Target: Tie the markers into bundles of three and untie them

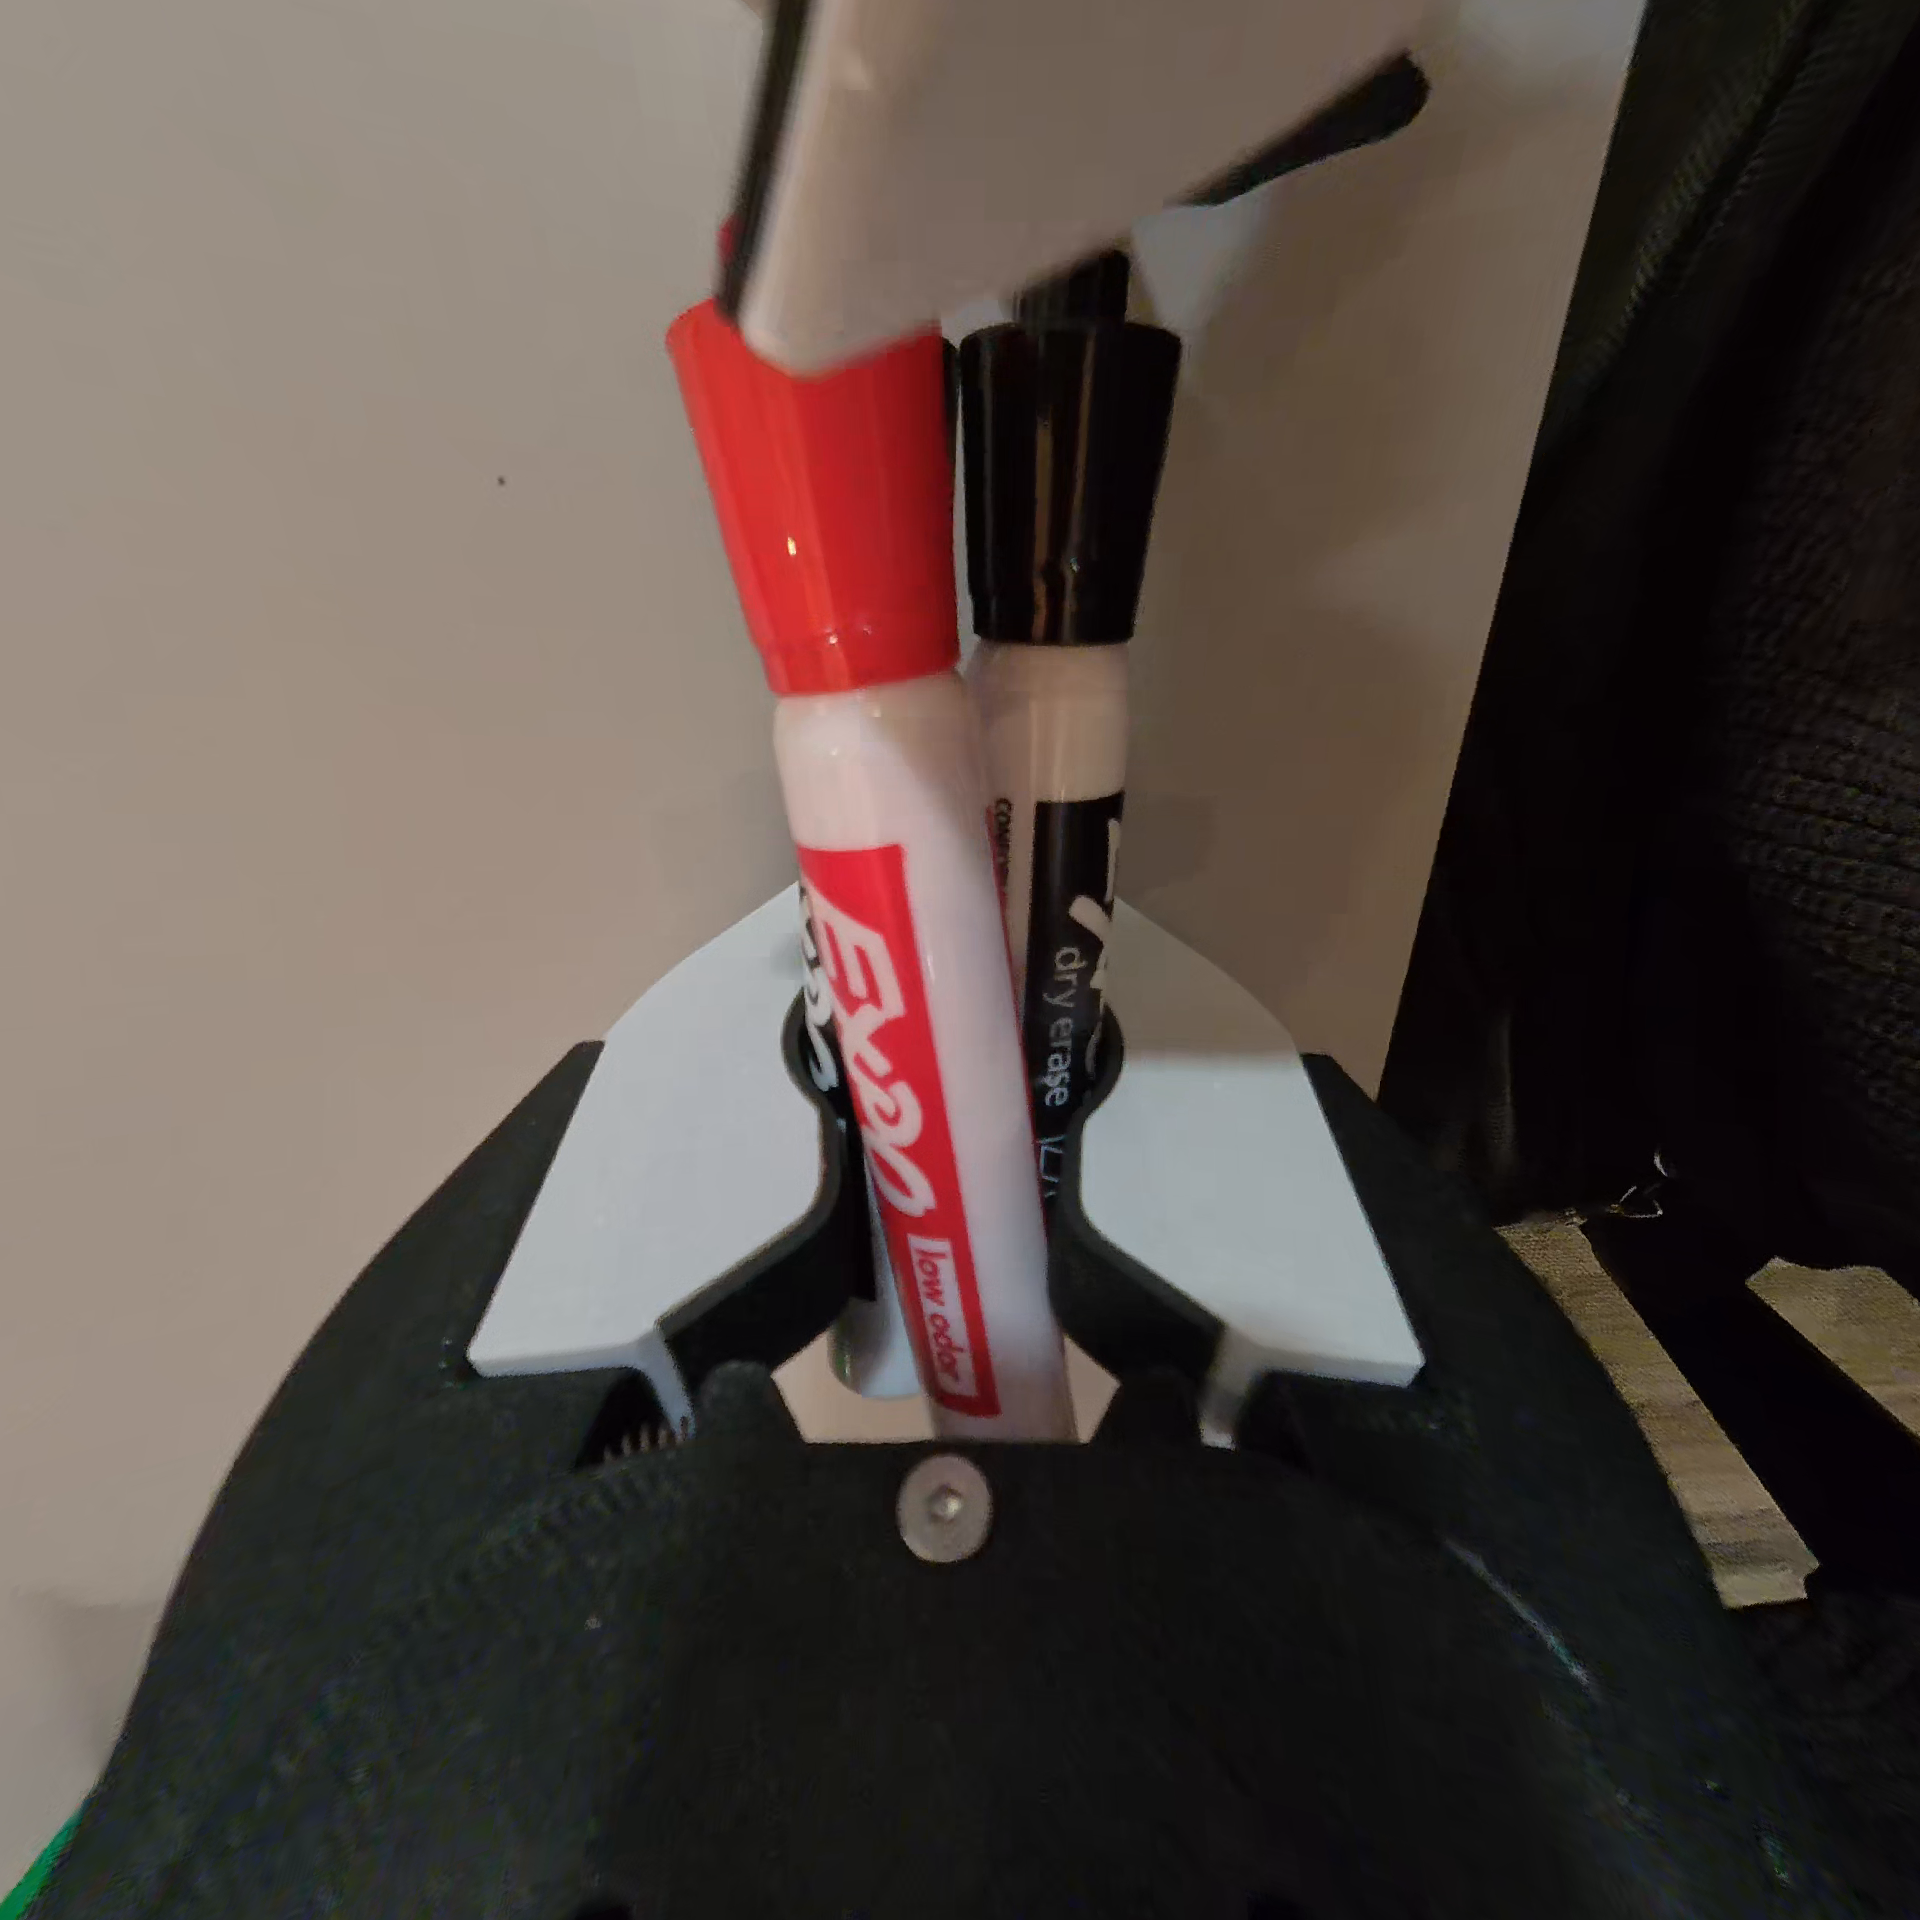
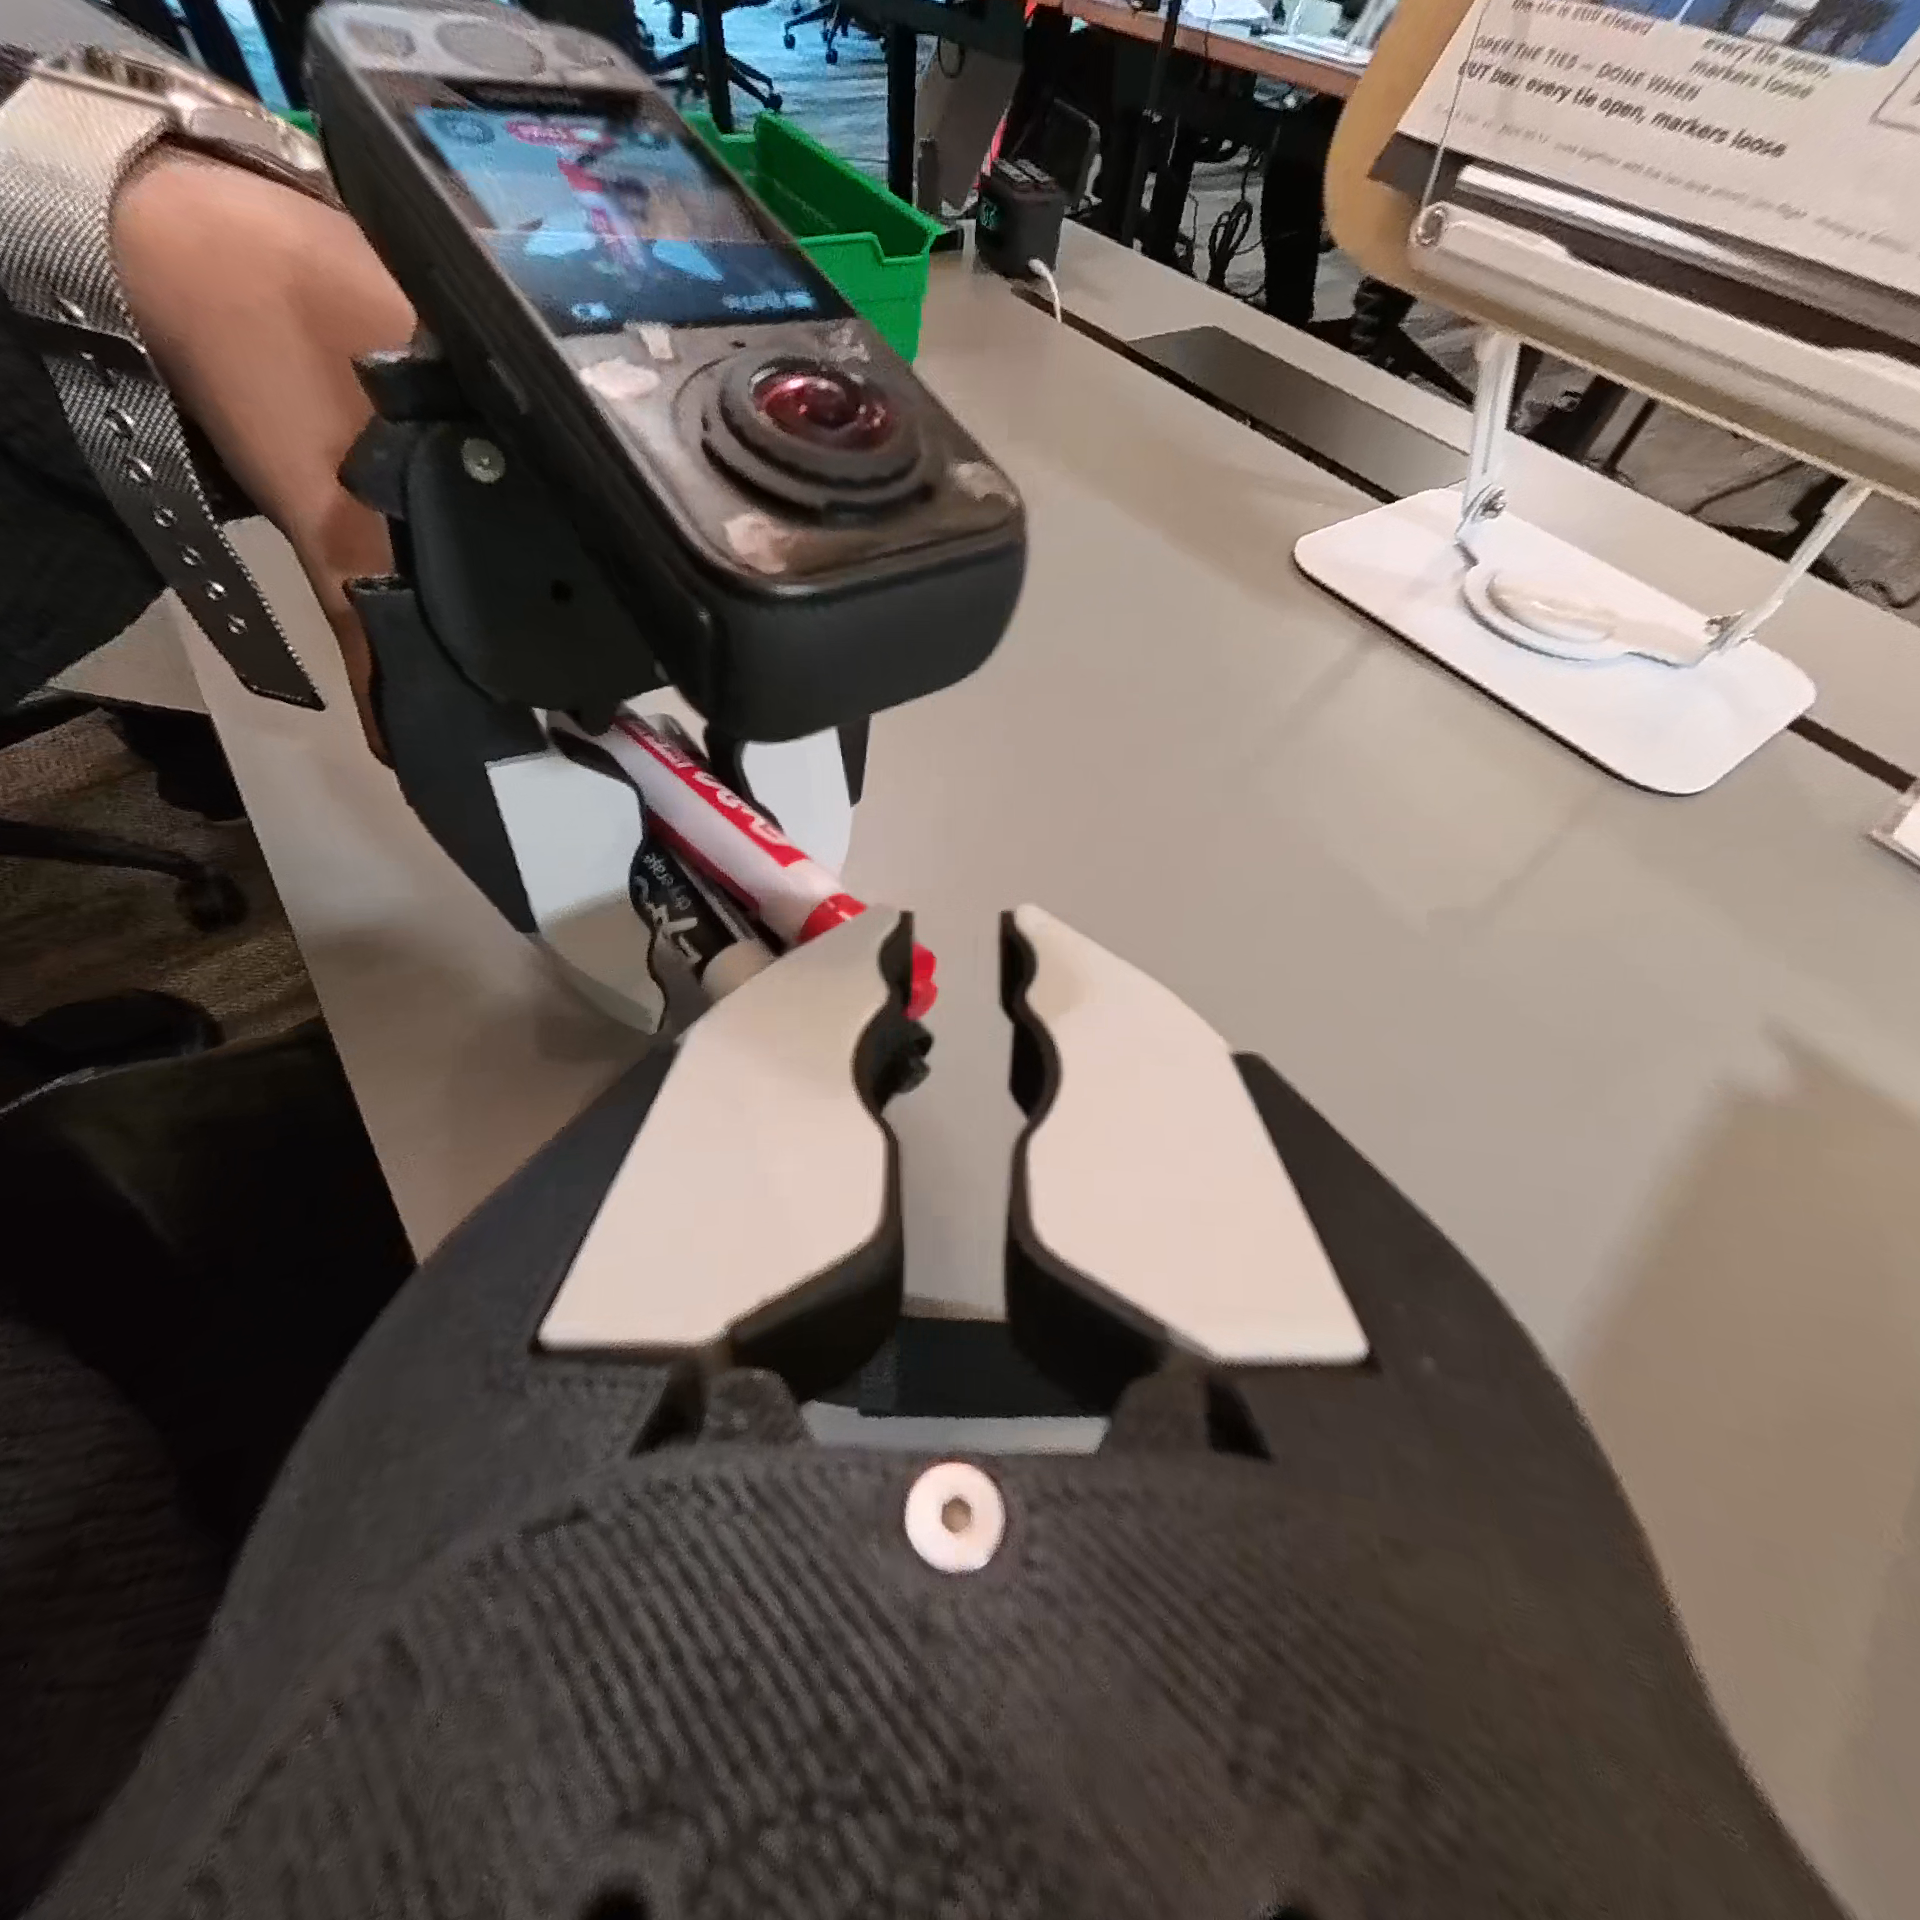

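Note:
My left gripper is shut on a bunch of markers that stick out forward between its white fingers. A red-capped marker lies beside a black-capped marker, and part of a third shows behind them. My right gripper is open by a narrow gap, with the red cap's tip beside its left finger. In the left wrist view it is blurred over the cap ends. The right wrist view shows the left gripper holding the red marker and the black marker above the table.
The grey table spreads to the right. A paper holder on a white base stands at the far right. A green bin sits at the back. A person's hand holds the left gripper, with its camera on top. About 11 cm separates my left fingertips from my right.

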